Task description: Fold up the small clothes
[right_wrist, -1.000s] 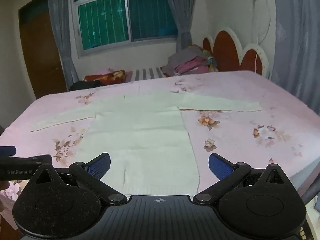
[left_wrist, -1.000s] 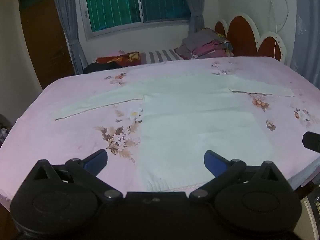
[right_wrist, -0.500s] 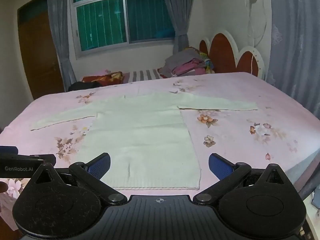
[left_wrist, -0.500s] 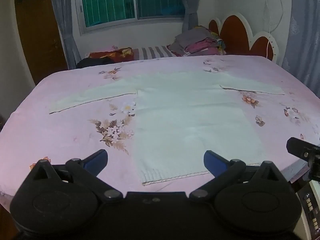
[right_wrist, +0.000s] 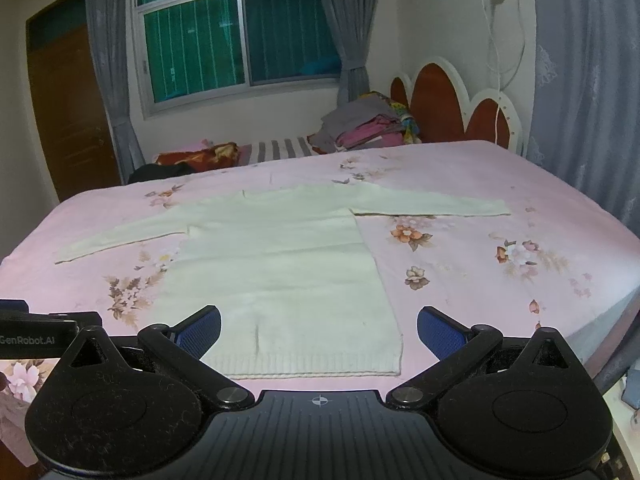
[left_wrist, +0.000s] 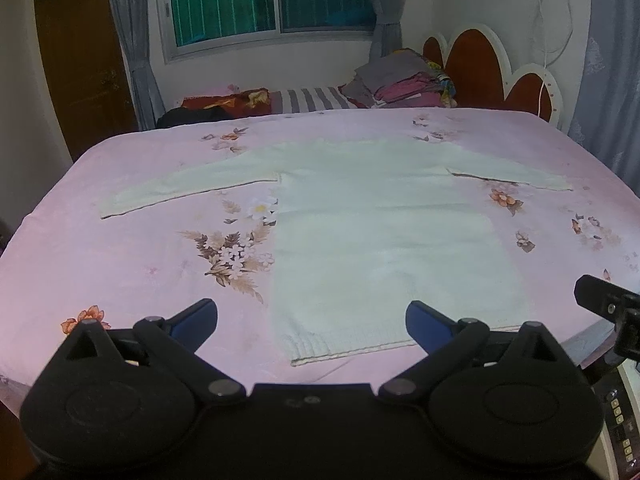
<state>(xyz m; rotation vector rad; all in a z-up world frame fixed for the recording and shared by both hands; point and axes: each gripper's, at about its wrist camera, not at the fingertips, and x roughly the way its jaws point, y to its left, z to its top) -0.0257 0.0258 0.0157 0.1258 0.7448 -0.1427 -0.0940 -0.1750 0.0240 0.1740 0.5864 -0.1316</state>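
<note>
Both claws wide, empty; left claw, right claw. White sweater flat ahead on bed: pinch a cuff, fold inward

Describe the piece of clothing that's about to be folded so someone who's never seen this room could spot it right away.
Look at the big bed with the pink flowered sheet. The sweater lies flat in its middle, both sleeves spread out. It is pale cream and alone, unlike the colourful pile of clothes by the headboard.
</note>
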